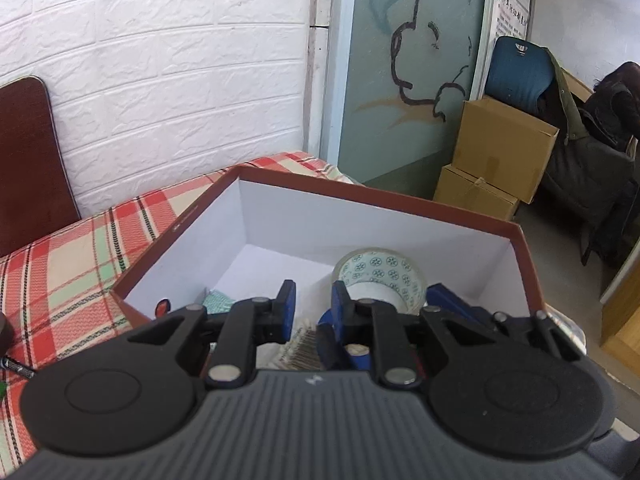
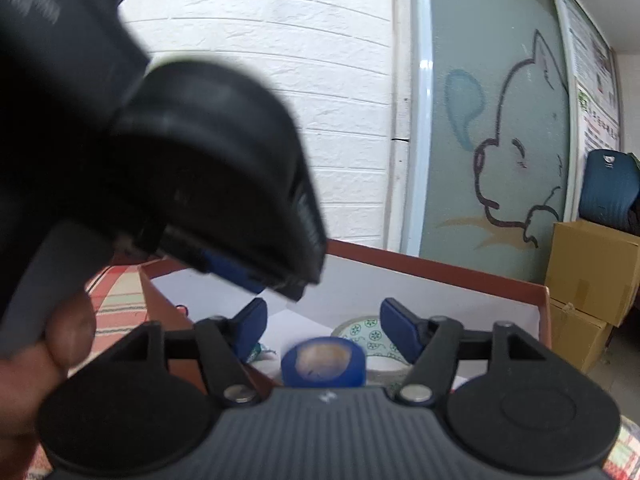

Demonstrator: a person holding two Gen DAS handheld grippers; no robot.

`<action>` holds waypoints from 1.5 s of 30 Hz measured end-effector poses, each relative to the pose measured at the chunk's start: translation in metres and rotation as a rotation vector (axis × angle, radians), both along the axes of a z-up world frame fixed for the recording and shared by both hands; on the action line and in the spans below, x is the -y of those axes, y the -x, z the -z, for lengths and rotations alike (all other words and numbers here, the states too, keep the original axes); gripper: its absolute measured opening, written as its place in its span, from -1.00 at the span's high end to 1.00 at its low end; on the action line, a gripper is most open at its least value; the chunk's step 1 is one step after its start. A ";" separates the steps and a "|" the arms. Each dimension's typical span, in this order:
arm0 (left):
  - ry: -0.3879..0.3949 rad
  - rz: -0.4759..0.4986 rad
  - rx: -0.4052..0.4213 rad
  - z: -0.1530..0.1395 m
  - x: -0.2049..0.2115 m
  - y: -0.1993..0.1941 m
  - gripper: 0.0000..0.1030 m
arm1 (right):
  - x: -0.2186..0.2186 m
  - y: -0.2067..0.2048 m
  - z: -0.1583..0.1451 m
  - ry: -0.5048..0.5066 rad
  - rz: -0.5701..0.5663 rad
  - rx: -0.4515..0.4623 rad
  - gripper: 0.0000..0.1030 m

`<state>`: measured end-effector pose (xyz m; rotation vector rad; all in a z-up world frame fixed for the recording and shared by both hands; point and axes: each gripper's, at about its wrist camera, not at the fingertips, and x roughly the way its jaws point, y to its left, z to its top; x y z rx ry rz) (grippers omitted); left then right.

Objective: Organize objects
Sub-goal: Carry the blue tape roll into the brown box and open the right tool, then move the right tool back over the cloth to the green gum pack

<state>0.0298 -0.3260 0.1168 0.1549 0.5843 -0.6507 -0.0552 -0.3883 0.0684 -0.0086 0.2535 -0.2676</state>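
A red-rimmed box (image 1: 372,196) with white inside walls sits on a plaid cloth. In it lie a roll of patterned clear tape (image 1: 380,276), a blue round object (image 2: 323,365), a teal patterned packet (image 1: 219,302) and a strip of small metal pieces (image 1: 306,344). My left gripper (image 1: 313,300) hangs over the box's near side, fingers slightly apart and holding nothing. My right gripper (image 2: 322,326) is open over the box, the blue round object below it, the tape roll (image 2: 368,336) beyond. The left gripper's body (image 2: 160,160) fills the upper left of the right wrist view.
The plaid cloth (image 1: 68,276) spreads left of the box, with a dark object and a pen-like tip (image 1: 16,366) at its left edge. A white brick wall is behind. Stacked cardboard boxes (image 1: 496,160) and a blue chair (image 1: 520,72) stand on the right.
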 end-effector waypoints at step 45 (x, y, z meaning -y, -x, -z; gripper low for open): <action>-0.011 -0.808 0.042 0.106 -0.401 0.005 -0.17 | -0.274 -0.136 0.064 -0.186 -0.531 -0.361 -0.85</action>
